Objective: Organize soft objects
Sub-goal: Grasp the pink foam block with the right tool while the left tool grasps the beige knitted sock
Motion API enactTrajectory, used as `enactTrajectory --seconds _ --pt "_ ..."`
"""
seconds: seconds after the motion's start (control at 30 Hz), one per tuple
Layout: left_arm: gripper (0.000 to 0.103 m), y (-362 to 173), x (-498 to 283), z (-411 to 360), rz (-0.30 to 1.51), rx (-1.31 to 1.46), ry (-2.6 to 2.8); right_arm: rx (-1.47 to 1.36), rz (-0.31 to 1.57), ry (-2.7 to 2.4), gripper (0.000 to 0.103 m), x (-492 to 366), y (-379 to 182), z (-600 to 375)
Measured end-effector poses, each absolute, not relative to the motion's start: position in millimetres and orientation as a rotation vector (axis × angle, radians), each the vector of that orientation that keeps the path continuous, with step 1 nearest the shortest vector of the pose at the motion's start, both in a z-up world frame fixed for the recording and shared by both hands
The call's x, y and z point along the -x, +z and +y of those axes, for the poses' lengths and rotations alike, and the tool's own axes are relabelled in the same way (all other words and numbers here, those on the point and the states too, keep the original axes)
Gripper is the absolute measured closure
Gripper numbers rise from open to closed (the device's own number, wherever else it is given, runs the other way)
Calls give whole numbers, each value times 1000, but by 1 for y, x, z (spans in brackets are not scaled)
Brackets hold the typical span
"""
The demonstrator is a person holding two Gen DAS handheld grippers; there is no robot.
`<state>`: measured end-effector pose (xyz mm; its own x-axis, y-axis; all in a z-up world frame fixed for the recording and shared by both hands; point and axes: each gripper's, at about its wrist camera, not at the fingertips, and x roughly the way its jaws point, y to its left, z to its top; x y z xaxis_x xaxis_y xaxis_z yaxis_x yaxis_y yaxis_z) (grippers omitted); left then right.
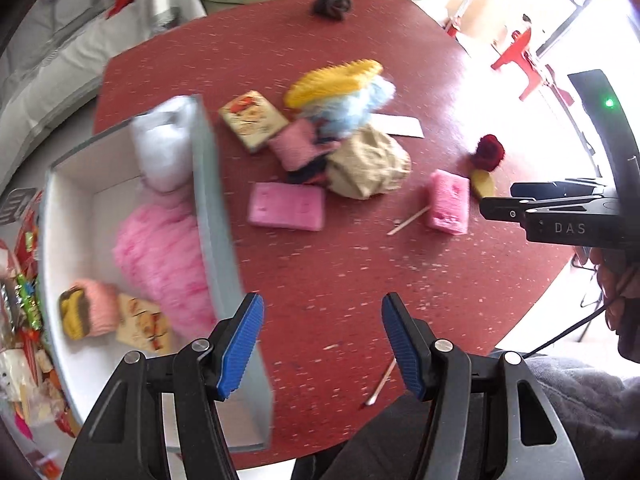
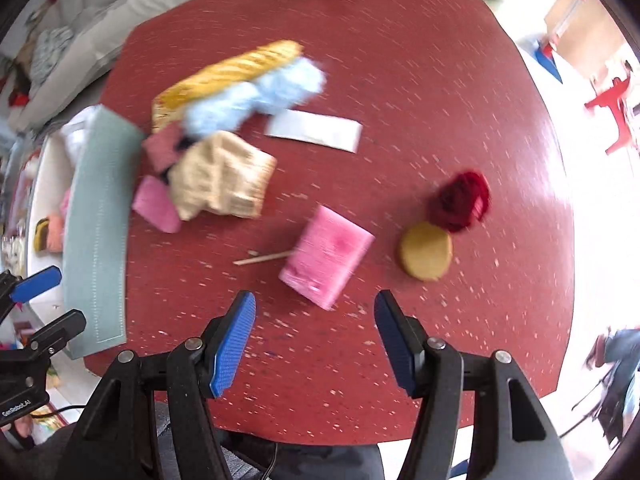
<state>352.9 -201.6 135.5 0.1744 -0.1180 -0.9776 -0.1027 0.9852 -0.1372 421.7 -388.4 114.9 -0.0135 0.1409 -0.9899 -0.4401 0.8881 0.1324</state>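
A grey-walled box (image 1: pixel 212 208) at the table's left edge holds a white plush, a pink fluffy thing (image 1: pixel 160 256) and small items. On the red table (image 1: pixel 320 272) lies a pile: yellow brush-like piece (image 1: pixel 332 80), light blue fluff (image 2: pixel 256 96), beige knit (image 2: pixel 220 176), pink sponges (image 1: pixel 286 206). Apart to the right lie a pink sponge (image 2: pixel 326 254), a tan disc (image 2: pixel 426 250) and a dark red pompom (image 2: pixel 462 196). My left gripper (image 1: pixel 322 344) is open over bare table beside the box. My right gripper (image 2: pixel 314 340) is open and empty, just in front of the lone pink sponge.
A white paper strip (image 2: pixel 316 130) and a thin wooden stick (image 2: pixel 264 258) lie on the table. A dark fuzzy ball (image 1: pixel 332 4) sits at the far edge. Sofa cushions stand behind the table. Snack packets (image 1: pixel 24 320) lie left of the box. A cotton swab (image 1: pixel 380 384) rests near the front edge.
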Motion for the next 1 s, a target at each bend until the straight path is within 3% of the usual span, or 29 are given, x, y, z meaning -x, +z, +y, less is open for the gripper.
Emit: enactTrajectory --seconds 0.23,0.43,0.9,1.0 --pt "40 100 -403 -223 1461 298 11 137 1608 461 37 -435 83 -408" --pt "40 74 -449 -258 1470 109 -64 177 1619 544 37 -434 63 -395" --pt "40 22 -495 -280 1595 9 -130 194 1611 511 38 -447 33 -381" --pt "40 17 -501 -284 1604 22 -121 227 1612 515 43 -451 27 -374"
